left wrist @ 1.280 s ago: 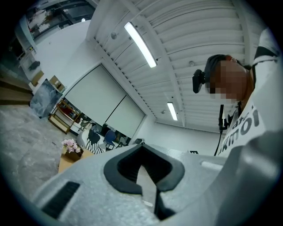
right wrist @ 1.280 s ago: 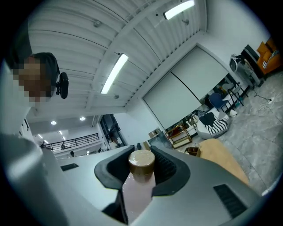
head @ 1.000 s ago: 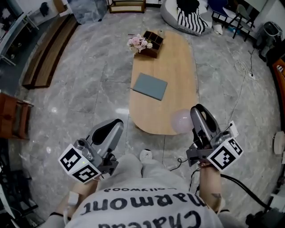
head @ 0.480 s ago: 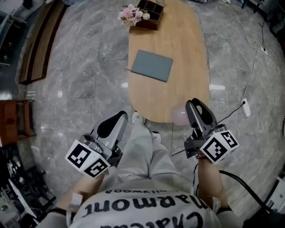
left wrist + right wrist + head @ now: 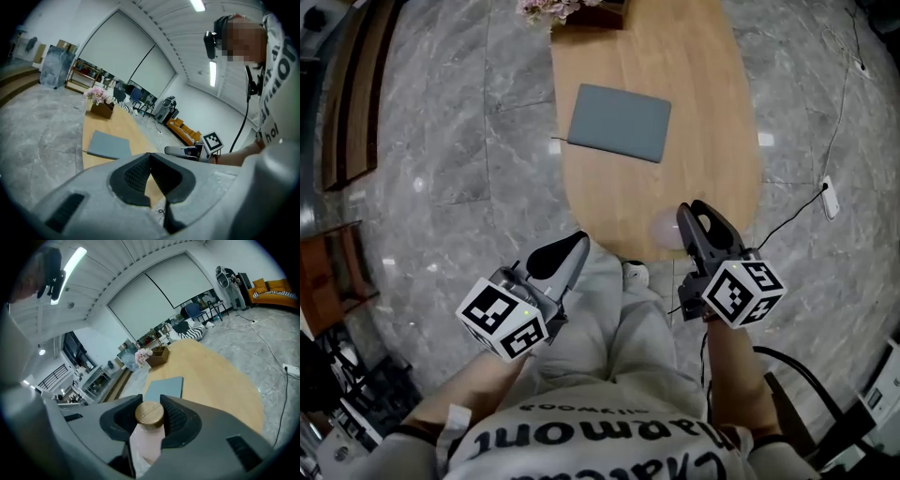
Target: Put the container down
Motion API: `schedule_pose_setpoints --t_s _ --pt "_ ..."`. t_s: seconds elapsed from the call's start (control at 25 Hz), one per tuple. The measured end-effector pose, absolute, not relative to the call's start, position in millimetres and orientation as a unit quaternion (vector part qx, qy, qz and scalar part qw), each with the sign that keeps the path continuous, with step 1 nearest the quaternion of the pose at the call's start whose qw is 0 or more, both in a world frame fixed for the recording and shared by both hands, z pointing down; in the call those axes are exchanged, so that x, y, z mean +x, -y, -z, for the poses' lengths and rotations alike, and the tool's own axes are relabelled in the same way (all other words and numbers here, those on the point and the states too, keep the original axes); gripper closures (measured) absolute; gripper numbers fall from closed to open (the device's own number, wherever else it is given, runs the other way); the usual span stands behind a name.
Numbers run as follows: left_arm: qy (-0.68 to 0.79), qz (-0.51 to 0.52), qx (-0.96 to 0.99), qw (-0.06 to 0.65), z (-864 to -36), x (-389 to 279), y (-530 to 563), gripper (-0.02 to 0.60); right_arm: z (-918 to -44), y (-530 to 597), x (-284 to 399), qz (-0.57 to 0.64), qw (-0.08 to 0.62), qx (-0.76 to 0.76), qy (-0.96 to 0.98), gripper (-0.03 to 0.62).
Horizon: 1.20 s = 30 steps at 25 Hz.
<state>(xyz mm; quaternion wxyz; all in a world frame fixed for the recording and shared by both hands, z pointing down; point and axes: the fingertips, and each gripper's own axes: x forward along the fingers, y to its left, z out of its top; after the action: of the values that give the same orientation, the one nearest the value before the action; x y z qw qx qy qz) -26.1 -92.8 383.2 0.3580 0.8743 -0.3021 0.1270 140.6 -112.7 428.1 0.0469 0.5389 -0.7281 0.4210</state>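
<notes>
**Container held at the worktop's near edge**

The right hand-held gripper clamps the pink container just below its round cap, over the worktop's rounded near end. Bare wood lies ahead of it, and a grey pad sits ahead and left. The left hand-held gripper, jaws together and empty, hangs off the edge by the person's leg.

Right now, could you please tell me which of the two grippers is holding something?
The right gripper: its jaws clamp a pale pink, wooden-capped container. The left gripper has its jaws together with nothing between them.
</notes>
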Motion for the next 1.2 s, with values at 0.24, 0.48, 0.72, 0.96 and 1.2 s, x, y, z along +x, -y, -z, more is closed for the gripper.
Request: schedule_pose_setpoints --t_s 0.24,0.48,0.72,0.96,1.2 --pt "0.282 -0.141 0.871 0.377 -428 -26 126 0.568 -482 133 129 -0.414 0.122 0.542 0.721 0.473" --pt "0.268 -0.147 0.871 0.383 -445 -28 134 0.568 -516 135 131 -0.419 0.165 0.551 0.703 0.474" --pt "0.277 -0.154 0.861 0.399 -465 -31 137 0.568 -540 137 133 -0.408 0.217 0.540 0.704 0.474" --pt "0.269 -0.162 0.860 0.403 -474 -34 133 0.568 -552 137 128 -0.402 0.246 0.535 0.702 0.474" --pt "0.274 -0.166 0.857 0.403 -472 -44 124 0.568 -551 137 125 -0.401 0.248 0.529 0.706 0.474"
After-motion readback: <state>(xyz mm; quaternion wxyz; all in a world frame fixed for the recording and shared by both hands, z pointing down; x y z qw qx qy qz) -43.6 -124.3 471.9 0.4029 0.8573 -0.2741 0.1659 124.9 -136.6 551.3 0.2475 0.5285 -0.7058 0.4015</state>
